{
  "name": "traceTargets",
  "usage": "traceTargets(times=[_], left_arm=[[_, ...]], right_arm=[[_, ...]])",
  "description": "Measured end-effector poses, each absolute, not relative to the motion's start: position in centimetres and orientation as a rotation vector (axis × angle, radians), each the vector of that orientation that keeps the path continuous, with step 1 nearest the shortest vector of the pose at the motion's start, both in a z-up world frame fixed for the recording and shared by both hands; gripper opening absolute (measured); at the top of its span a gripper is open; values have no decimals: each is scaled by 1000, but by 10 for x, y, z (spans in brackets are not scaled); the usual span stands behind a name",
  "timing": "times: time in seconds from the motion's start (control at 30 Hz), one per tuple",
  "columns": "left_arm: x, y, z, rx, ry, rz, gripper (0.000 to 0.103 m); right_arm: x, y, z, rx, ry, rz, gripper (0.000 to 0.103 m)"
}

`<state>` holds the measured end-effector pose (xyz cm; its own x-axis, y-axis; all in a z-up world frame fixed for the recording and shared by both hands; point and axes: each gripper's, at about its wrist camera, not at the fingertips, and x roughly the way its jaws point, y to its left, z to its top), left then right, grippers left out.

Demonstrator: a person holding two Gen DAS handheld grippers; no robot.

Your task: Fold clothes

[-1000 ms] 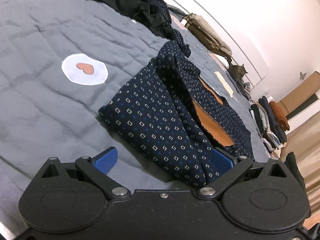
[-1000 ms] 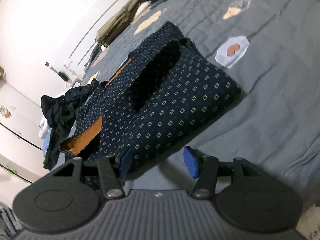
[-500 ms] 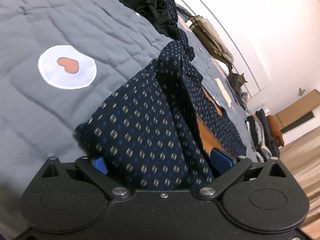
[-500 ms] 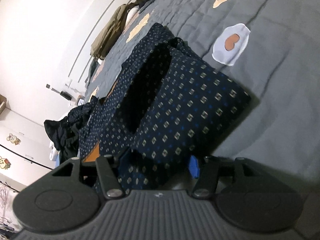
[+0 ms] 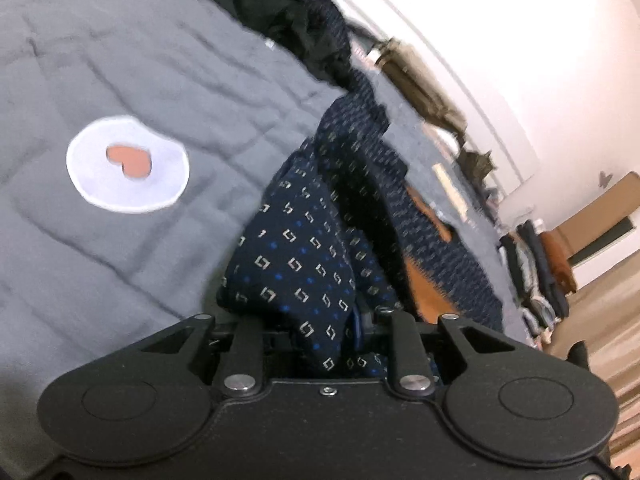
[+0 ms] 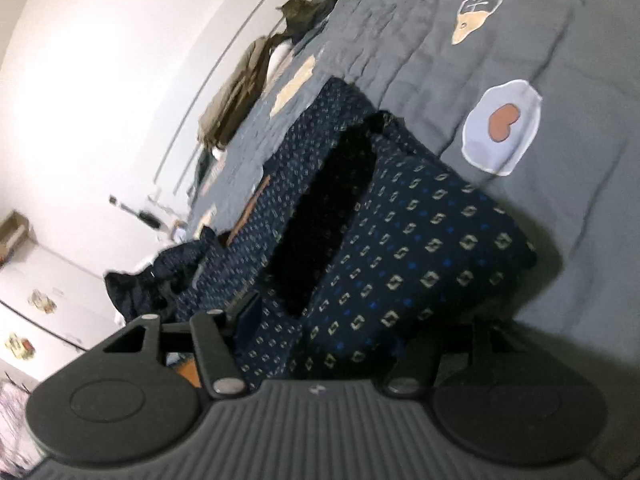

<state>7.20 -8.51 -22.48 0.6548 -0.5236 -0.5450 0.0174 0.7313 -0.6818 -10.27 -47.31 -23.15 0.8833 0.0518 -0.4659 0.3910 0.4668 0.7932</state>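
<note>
Shirt (image 5: 304,264) being gripped, soft and light, beside heart patch (image 5: 128,164).
Left gripper (image 5: 320,336) is closing on bunched hem; right gripper (image 6: 320,344) is straddling fabric, jaws spread, best taking near corner.

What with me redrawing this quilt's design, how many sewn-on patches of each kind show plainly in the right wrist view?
Fried-egg patch: 1
Fish-skeleton patch: 1
Plain tan patch: 1
Total: 3. Farther patches are too blurred to count.
</note>
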Motion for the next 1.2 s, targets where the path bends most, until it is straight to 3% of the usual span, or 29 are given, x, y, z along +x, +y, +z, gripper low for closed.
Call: traceTargets(times=[0.07,0.17,0.27,0.3,0.33,0.4,1.2], left_arm=[[75,-89,-231,-702,811,-333,26],[78,-93,-229,-713,810,-343,37],[79,-98,-227,-684,802,-356,37],[78,-99,-227,-674,798,-357,36],[77,-99,-227,-666,795,-356,27],[77,-98,-227,-668,802,-357,19],[8,-52,-178,-587,716,-427,8]], right_arm=[[-98,-471,-238,1070,476,-225,61],[-93,-471,-239,1063,470,-233,61],[-89,-472,-238,1063,465,-227,61],[-88,-471,-239,1063,464,-220,55],[-88,-471,-239,1066,463,-211,37],[-88,-471,-241,1073,461,-194,12],[-158,-445,-192,1040,364,-155,6]])
